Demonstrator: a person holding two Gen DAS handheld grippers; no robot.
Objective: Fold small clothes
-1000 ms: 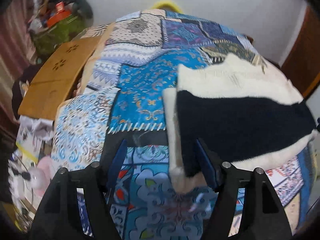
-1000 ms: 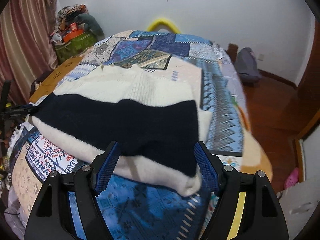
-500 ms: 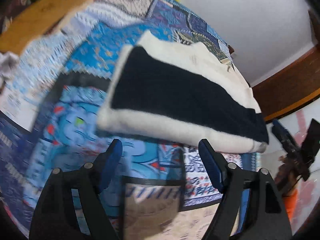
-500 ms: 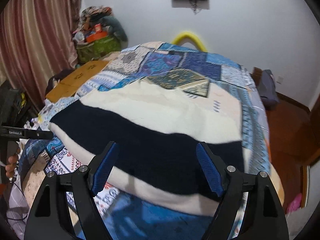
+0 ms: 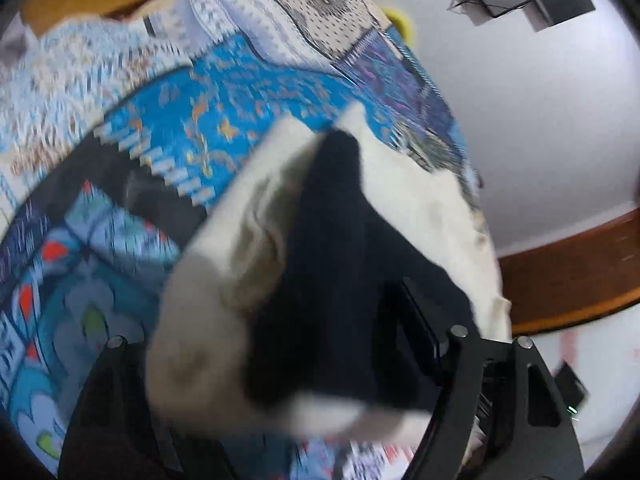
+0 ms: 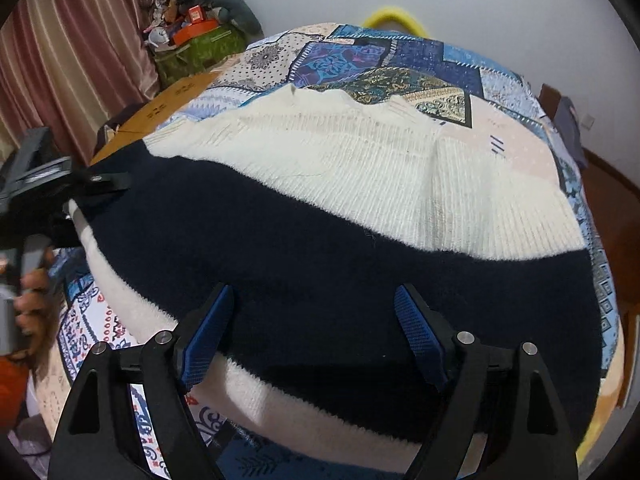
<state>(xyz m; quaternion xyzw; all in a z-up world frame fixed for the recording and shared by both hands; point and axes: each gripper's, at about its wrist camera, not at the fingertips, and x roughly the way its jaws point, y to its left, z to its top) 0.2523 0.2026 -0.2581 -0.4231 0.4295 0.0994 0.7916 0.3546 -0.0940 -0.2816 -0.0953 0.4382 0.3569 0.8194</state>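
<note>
A cream and navy knitted sweater (image 6: 360,184) lies folded on the patchwork bedspread (image 6: 400,56). In the right wrist view my right gripper (image 6: 316,332) is open, its blue pads over the navy band, holding nothing. My left gripper (image 6: 100,179) shows at the sweater's left end. In the blurred left wrist view the sweater's end (image 5: 304,280) lies between the fingers of my left gripper (image 5: 280,360). The jaws stand wide apart around the cloth. The left finger is mostly hidden by the fabric.
A wooden board (image 6: 168,108) lies at the bed's left edge. A green bag with clutter (image 6: 200,44) stands by the curtain (image 6: 72,60). A yellow hoop (image 6: 390,20) sits behind the bed. A brown wooden floor (image 6: 608,200) lies to the right.
My left gripper has pushed forward so the sweater's end now sits between its fingers. My right gripper has moved closer over the navy band.
</note>
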